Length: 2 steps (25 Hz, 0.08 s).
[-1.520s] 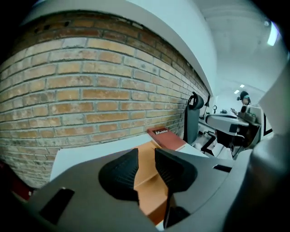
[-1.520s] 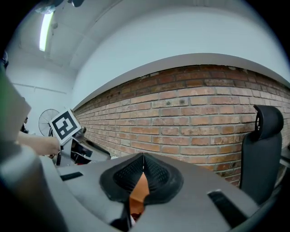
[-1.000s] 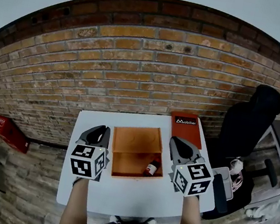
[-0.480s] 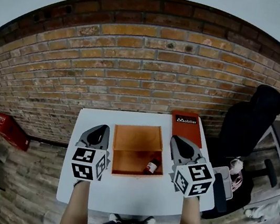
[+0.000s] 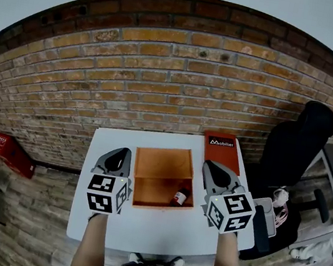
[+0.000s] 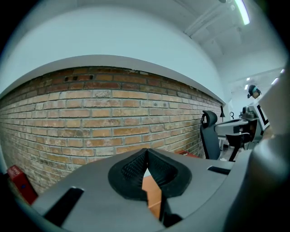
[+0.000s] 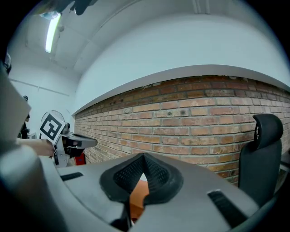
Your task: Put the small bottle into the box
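Note:
An open orange box [image 5: 155, 192] sits mid-table in the head view. The small dark bottle with a red label [image 5: 180, 197] lies inside it, in the near right corner. My left gripper [image 5: 120, 152] hovers just left of the box, shut and empty. Just right of the box, my right gripper [image 5: 211, 166] is also shut with nothing in it. In the left gripper view the pads of the left gripper [image 6: 146, 152] meet, with a sliver of the orange box [image 6: 152, 198] showing below them. The right gripper view shows the same: the right gripper [image 7: 143, 157] closed, the box [image 7: 138, 199] behind it.
A red carton [image 5: 222, 147] with white print lies at the table's back right corner. The white table [image 5: 156, 232] stands against a brick wall [image 5: 163, 78]. A black office chair [image 5: 294, 144] is to the right and a red crate [image 5: 9, 157] on the floor to the left.
The left gripper's jaws have drawn together from slightly apart to shut. Both hands stay in place beside the box, and the bottle has not moved.

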### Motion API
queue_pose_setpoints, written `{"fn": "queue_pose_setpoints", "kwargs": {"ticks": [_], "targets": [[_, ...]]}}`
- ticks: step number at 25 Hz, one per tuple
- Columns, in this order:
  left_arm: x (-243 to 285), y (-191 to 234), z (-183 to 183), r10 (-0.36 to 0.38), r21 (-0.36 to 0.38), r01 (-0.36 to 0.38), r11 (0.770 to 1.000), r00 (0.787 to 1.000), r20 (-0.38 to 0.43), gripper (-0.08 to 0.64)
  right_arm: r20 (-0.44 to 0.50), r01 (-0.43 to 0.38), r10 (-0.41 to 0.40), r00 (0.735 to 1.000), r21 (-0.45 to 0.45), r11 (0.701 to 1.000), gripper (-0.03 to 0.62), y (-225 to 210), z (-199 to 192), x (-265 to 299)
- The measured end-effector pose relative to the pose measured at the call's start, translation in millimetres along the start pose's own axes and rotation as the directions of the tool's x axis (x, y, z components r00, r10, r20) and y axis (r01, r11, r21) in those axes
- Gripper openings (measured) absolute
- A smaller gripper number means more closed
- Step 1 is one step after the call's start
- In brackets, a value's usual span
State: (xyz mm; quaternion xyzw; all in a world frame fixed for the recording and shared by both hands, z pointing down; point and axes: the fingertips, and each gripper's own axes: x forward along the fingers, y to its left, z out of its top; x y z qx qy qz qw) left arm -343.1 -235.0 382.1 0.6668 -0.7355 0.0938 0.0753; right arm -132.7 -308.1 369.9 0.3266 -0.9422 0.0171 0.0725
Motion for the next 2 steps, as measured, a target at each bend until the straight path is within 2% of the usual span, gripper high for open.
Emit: {"fn": "queue_pose_setpoints", "kwargs": {"ticks": [2], "targets": [[1.3, -1.9, -0.5, -0.003, 0.003, 0.003, 1.0, 1.0, -0.002, 0.025, 0.002, -0.001, 0.001, 1.0, -0.002, 1.0, 0.02, -0.7, 0.2, 0.1]]}}
